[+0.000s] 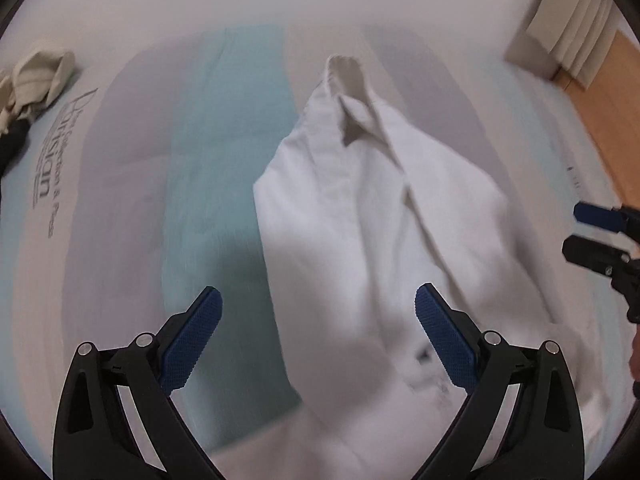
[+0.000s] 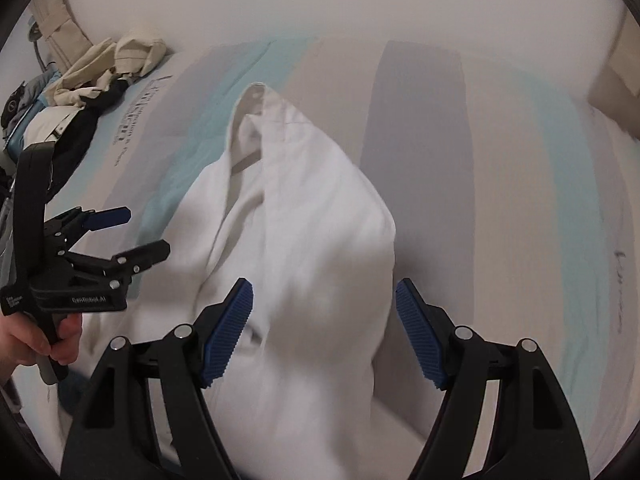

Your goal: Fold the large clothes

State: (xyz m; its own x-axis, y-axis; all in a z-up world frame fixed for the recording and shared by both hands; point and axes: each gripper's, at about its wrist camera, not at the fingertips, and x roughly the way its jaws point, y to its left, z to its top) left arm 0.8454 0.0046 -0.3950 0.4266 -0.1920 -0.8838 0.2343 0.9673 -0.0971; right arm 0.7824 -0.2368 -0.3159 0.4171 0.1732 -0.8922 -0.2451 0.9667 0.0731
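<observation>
A: Claws first: left claw gapes wide above the white shirt, nothing between its blue pads.

B: Right claw likewise spread, empty, over the same shirt.

A: Shirt lies crumpled, collar away from the cameras, on the striped mattress.

B: Beyond, a heap of clothes at the mattress edge.
</observation>
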